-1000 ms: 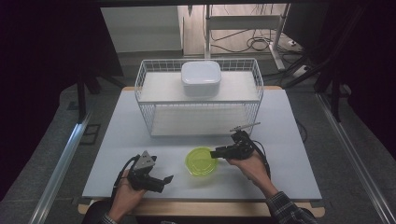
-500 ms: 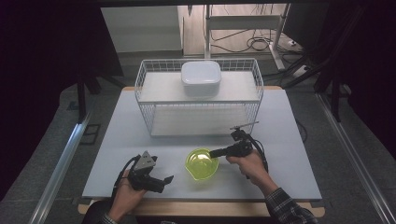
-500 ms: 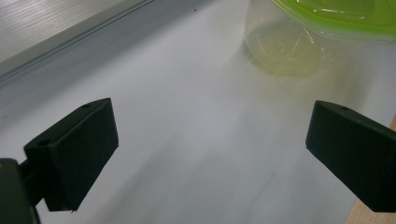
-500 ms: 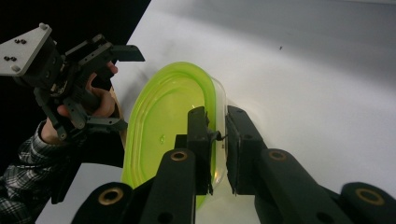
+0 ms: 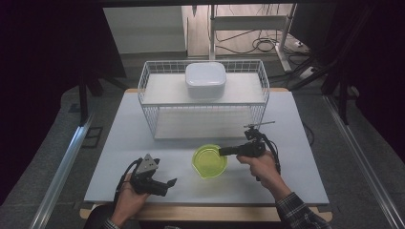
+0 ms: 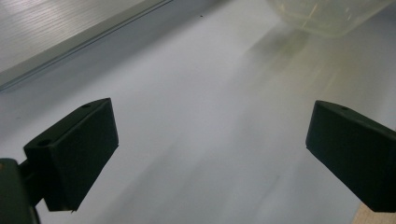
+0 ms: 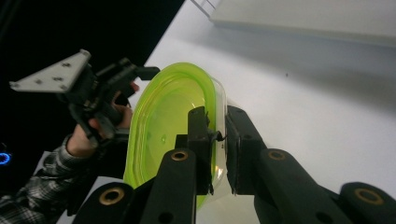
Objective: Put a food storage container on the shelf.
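My left gripper, near the tabletop's front-left corner: jaws wide apart, matte black pads. Right gripper just closed, clamped on rim of glossy translucent green bowl, front-centre, tilted. Wire basket w/ white lidded box at back edge; dark room beyond.

We see a pale grey table carrying a white wire rack toward its far edge. Nearer us than the rack, a yellow-green bowl sits tilted, its low edge apparently touching the tabletop.
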The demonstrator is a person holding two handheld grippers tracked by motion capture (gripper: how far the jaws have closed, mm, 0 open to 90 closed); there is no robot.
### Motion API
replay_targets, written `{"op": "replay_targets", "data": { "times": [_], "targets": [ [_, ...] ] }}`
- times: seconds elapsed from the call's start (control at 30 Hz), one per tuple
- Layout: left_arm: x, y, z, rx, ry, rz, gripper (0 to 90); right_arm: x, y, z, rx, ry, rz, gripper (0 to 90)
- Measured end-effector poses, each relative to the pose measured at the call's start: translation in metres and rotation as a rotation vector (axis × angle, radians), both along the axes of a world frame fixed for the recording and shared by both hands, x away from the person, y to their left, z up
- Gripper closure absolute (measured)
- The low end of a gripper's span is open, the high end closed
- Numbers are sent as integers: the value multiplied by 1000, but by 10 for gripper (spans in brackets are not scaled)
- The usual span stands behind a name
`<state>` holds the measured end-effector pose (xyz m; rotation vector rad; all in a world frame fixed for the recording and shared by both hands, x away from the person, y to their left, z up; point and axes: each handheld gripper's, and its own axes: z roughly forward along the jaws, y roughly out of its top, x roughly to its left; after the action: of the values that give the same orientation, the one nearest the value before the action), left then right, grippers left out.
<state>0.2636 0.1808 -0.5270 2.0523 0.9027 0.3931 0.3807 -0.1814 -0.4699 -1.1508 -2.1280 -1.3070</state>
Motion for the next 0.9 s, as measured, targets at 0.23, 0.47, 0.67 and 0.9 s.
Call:
{"op": "replay_targets", "data": {
  "times": [0.23,0.47,0.67,0.9],
  "targets": [
    [0,3,1,-13,-8,17,19,-1,-6,21,39,-35,-22,816],
    [1,4,1,-24,-4,26,17,1,-12,40,68,-62,-49,816],
    [1,5,1,-26,-3,28,16,4,-15,59,90,-91,-73,816],
    [2,6,1,-44,-1,34,13,9,-17,78,115,-121,-98,817]
  ]
}}
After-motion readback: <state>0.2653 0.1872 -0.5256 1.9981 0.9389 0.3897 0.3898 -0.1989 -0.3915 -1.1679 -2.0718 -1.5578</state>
